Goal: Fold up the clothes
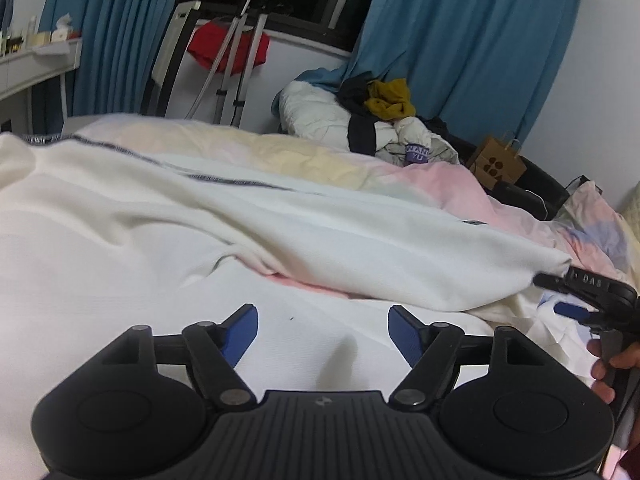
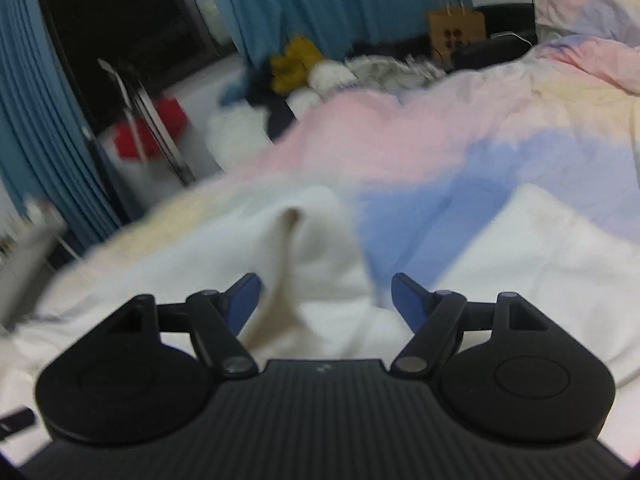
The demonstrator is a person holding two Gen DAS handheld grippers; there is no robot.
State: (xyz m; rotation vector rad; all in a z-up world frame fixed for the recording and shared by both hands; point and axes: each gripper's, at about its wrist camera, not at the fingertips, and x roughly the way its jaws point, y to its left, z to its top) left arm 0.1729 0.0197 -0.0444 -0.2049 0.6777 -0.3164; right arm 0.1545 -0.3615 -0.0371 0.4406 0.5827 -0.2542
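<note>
On the bed (image 1: 460, 184), one white garment (image 1: 200, 216); two tongs, left (image 1: 323, 334) and right (image 2: 326, 300), gape empty.

Blue curtains (image 1: 460, 40), a brown paper bag (image 1: 498, 164), pastel bedding (image 2: 460, 128).

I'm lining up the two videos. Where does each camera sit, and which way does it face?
Left wrist: on the left gripper, open over the white knit garment, facing the blue curtains; the right gripper and a hand show at right.
Right wrist: on the right gripper, open over white cloth, facing the pastel bedcover.
Shared: brown paper bag, curtains.
</note>
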